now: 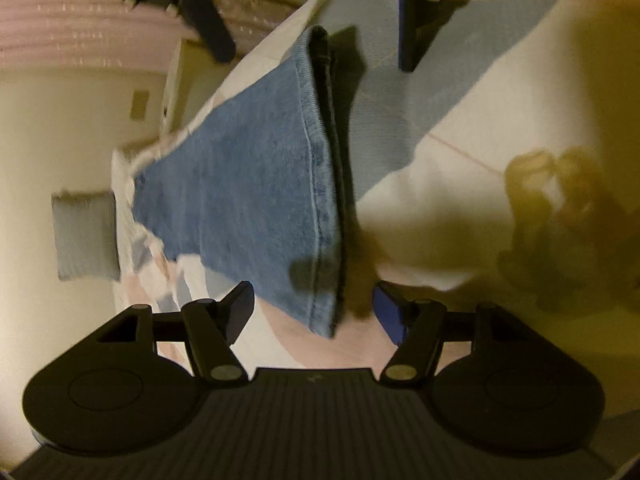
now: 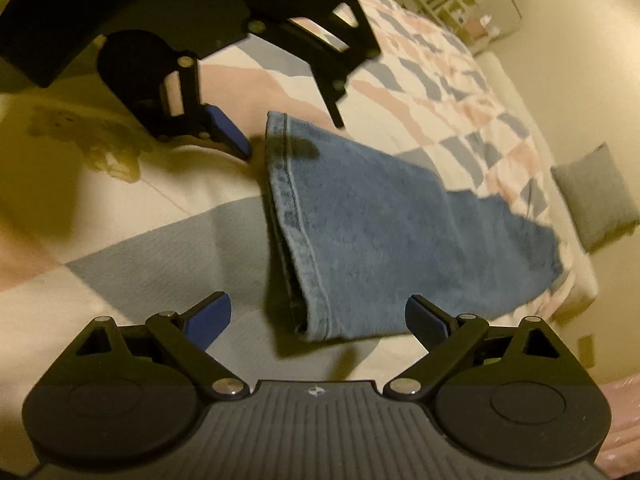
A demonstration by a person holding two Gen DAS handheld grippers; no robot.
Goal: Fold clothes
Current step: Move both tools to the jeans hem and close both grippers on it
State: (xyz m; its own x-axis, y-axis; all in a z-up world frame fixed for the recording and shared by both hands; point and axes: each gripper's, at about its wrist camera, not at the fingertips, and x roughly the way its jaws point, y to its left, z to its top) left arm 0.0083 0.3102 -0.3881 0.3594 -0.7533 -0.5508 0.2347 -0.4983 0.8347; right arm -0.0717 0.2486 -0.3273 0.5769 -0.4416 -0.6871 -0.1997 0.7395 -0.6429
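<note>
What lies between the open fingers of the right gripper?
In the right wrist view, a hem corner of the folded jeans lies between the open fingers of the right gripper, on the patchwork quilt; nothing is gripped.

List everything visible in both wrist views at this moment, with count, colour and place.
jeans: one pair, blue denim, lying flat on the bed, hem end nearest both grippers.
quilt: one, checked in cream, pink and grey-blue, covering the bed under the jeans.
cushion: one, grey, beside the bed's far edge.
wall: cream, beyond the bed.
left gripper: black with blue pads, open, astride one hem corner, holding nothing.
right gripper: black with blue pads, open, astride the other hem corner, holding nothing.
</note>
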